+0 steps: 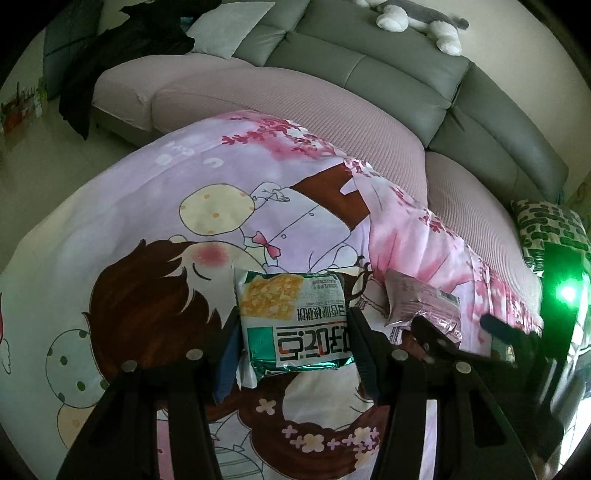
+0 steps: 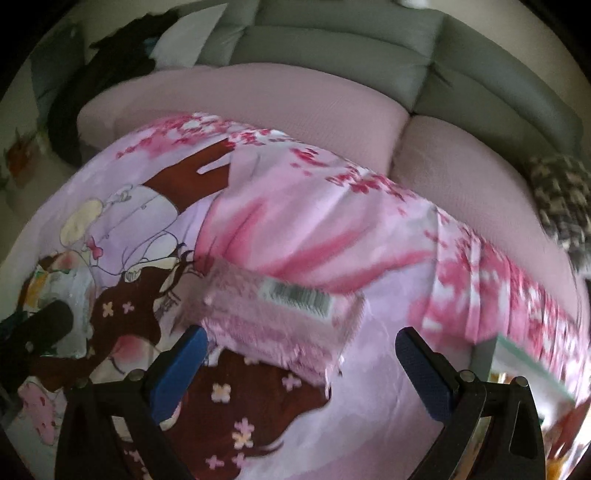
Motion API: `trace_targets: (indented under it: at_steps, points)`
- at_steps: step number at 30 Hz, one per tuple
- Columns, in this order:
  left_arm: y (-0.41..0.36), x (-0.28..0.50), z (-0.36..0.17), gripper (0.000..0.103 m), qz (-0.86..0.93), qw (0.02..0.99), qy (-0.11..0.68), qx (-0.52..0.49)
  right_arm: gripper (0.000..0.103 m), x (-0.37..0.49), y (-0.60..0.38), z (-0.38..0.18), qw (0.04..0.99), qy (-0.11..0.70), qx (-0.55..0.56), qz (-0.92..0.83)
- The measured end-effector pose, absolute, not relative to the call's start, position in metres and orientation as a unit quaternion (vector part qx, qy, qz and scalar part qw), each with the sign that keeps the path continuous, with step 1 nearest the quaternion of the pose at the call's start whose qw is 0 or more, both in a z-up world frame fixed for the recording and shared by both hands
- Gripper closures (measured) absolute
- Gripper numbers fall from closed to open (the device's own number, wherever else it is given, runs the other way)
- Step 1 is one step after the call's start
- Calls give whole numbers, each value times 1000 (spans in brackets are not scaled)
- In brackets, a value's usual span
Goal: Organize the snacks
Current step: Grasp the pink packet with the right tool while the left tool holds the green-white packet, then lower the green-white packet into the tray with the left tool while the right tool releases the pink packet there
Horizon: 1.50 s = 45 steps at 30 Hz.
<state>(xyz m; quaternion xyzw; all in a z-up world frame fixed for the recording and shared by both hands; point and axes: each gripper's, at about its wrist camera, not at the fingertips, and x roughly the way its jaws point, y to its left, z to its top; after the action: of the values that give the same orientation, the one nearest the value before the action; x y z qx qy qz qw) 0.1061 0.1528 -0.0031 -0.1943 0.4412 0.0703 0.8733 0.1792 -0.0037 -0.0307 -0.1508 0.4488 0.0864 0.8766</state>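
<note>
Behind everything, a grey sofa [image 1: 369,74] with pink seat cushions is seen across the upper part of the left wrist view, and a plush toy [image 1: 417,18] lies along its back at the top right. A cartoon-printed cloth [image 1: 147,206] is spread over the tabletop below. At lower centre the green snack packet [image 1: 291,317] is held between the pads of the left gripper [image 1: 291,347], its print sharp and upside down. Just to its right a pink snack packet [image 1: 421,299] is seen, with the right gripper [image 1: 461,328] reaching in at the right edge beside a green light. A green-patterned cushion [image 1: 550,225] is shown at the right.

Across the right wrist view the same sofa [image 2: 351,37] and cloth [image 2: 295,206] are blurred. The pink snack packet [image 2: 280,325], barcode upward, is seen at centre between the fingers of the right gripper [image 2: 301,354], whose jaws are spread wide and clear of it. Only a sliver of the green snack packet [image 2: 59,280] is visible at the left edge, behind a finger of the left gripper [image 2: 44,325]. No plush toy is shown here.
</note>
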Motion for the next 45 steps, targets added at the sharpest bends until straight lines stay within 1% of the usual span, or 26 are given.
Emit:
trace_targets:
  at_steps: [4, 8, 11, 13, 14, 16, 17, 18, 20, 24, 34, 39, 45]
  points:
    - [154, 106, -4, 47, 69, 873, 443, -195, 1, 188, 2, -38, 860, 469, -158, 123]
    - [154, 107, -4, 47, 72, 872, 443, -196, 1, 192, 7, -41, 852, 471, -199, 113]
    - [153, 107, -5, 47, 68, 872, 444, -195, 5, 199, 9, -41, 850, 474, -189, 129]
    - [153, 108, -5, 47, 68, 872, 444, -194, 19, 201, 11, -41, 849, 477, -185, 137]
    - [153, 108, -5, 47, 67, 872, 444, -194, 23, 200, 11, -41, 848, 478, -184, 139]
    - [153, 108, -5, 47, 68, 872, 445, -193, 43, 198, 13, -41, 846, 482, -176, 146]
    - [153, 108, -5, 47, 68, 872, 445, -193, 48, 196, 13, -40, 846, 483, -173, 145]
    - [152, 108, -4, 47, 68, 872, 445, -193, 54, 195, 12, -40, 847, 483, -171, 142]
    - [151, 107, -3, 47, 67, 873, 444, -192, 59, 191, 11, -37, 849, 482, -160, 143]
    - [150, 107, -2, 47, 67, 874, 444, -188, 61, 178, 5, -31, 855, 479, -141, 141]
    - [126, 103, 12, 47, 45, 884, 435, -164, 61, 114, -51, 11, 887, 451, -22, 92]
    - [98, 101, 25, 47, 12, 893, 428, -142, 61, 76, -93, 30, 902, 426, 33, 59]
    - [56, 97, 45, 47, -44, 904, 410, -115, 61, 36, -160, 47, 914, 395, 86, -21]
